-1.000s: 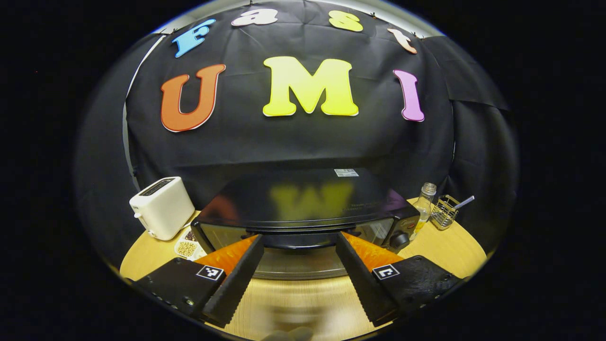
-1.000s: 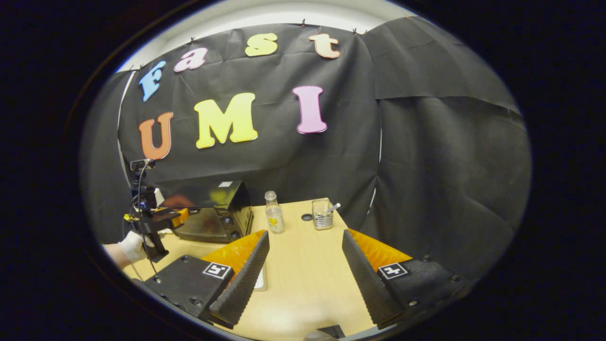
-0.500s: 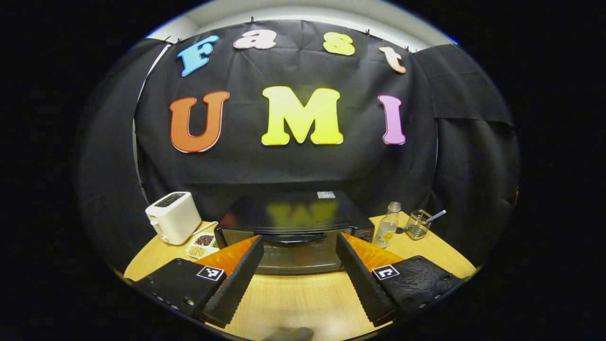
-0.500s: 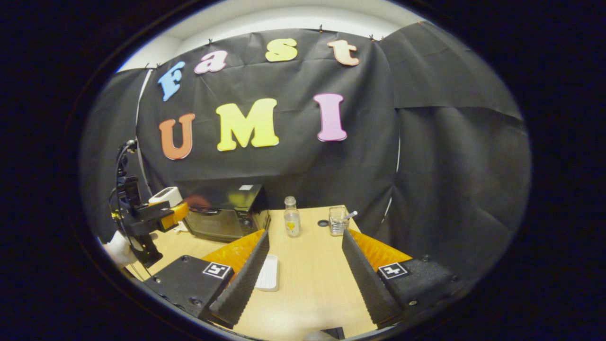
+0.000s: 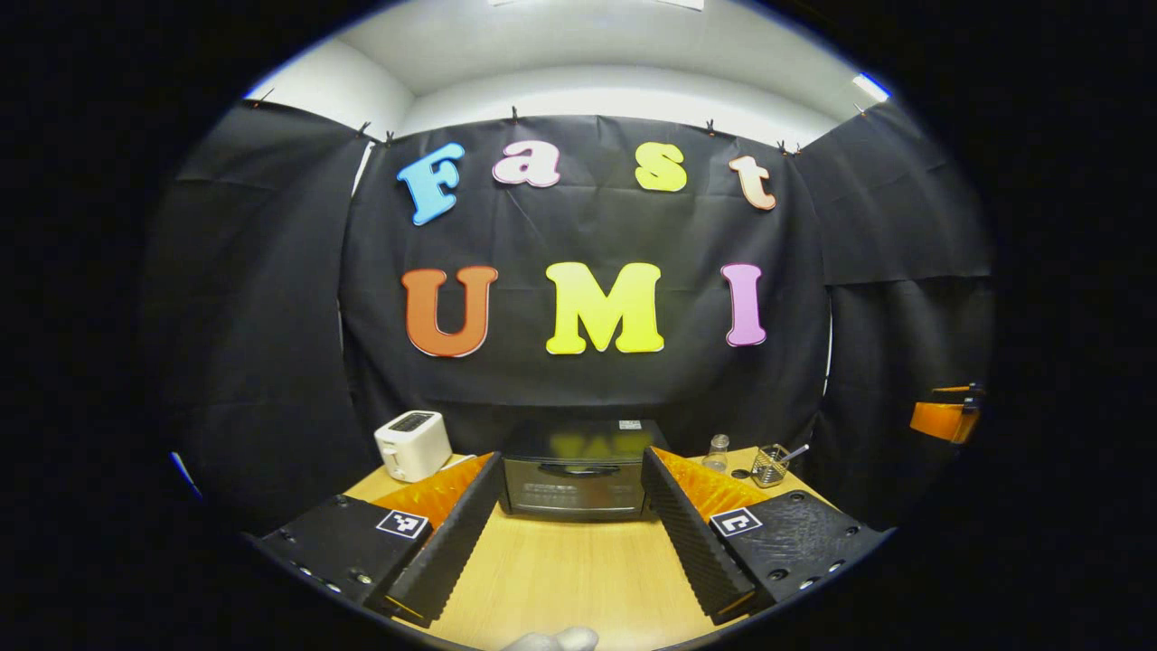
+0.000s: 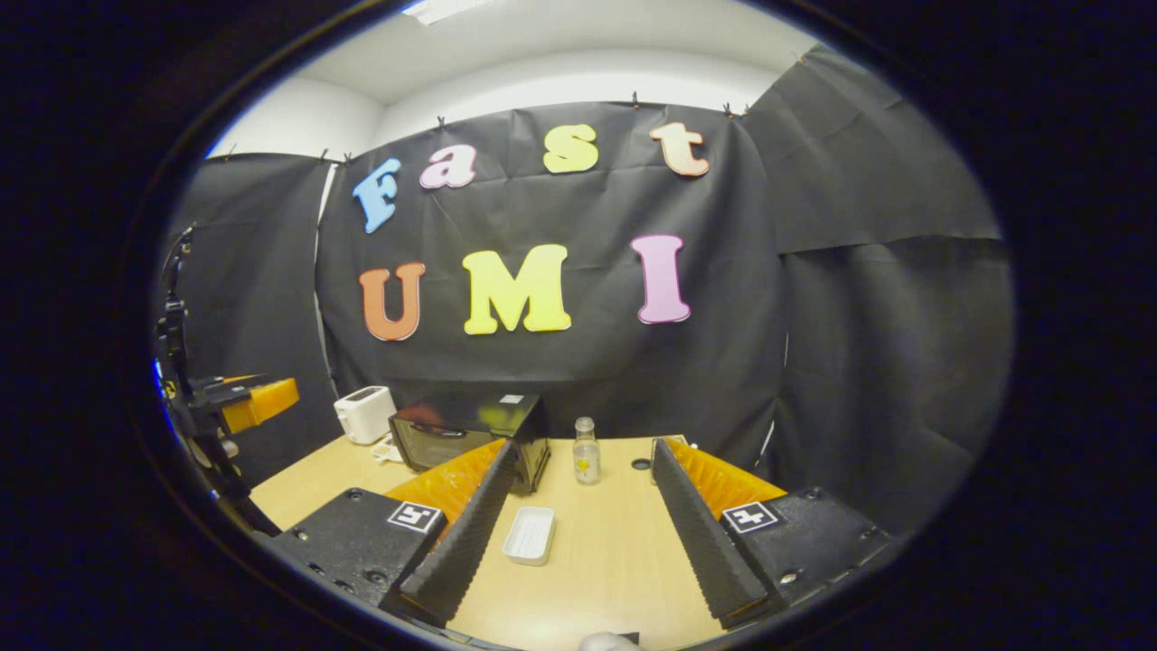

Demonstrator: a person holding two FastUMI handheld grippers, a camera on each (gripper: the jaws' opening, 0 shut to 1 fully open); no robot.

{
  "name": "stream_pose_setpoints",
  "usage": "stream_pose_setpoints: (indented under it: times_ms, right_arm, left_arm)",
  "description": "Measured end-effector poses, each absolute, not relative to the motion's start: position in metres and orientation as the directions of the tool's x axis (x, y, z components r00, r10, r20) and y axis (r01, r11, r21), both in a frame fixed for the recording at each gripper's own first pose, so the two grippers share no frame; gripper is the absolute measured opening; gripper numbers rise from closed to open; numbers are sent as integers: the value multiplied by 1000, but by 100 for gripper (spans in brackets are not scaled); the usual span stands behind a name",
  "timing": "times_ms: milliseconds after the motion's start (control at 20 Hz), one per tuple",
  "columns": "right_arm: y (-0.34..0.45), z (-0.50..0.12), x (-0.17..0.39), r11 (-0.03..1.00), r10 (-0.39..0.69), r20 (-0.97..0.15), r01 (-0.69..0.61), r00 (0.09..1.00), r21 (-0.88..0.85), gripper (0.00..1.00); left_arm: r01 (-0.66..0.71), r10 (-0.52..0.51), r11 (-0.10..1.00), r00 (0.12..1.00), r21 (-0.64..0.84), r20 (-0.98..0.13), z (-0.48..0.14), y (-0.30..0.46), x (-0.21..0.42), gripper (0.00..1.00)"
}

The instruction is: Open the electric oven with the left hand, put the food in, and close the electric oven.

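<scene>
The oven (image 5: 578,473) sits shut at the far side of the table (image 5: 560,579), dead ahead at twelve o'clock of the left gripper (image 5: 569,533), whose fingers gape wide with nothing between them. The toaster (image 5: 412,445) stands at its ten o'clock. The right gripper (image 6: 578,533) is spread wide too, a white tray (image 6: 530,534) lying at its eleven o'clock, a small bottle (image 6: 586,450) beyond it.
</scene>
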State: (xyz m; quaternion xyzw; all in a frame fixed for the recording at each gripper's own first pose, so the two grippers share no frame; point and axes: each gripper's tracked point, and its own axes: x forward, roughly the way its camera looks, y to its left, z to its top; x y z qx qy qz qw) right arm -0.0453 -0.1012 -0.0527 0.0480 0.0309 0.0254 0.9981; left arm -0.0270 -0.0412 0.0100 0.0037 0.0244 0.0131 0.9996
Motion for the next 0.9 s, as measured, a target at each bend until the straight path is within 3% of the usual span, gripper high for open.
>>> stream_pose_setpoints:
  times_ms: [350, 900]
  right_arm:
    - [-106, -57, -74, 988, 72, -22, -69, 997, 136, 98]
    - [-99, -57, -90, 997, 14, -47, -10, 999, 71, 98]
  left_arm:
    - [-90, 92, 995, 995, 47, -44, 24, -30, -96, 97]
    - [9, -10, 1000, 997, -4, -75, 10, -55, -92, 98]
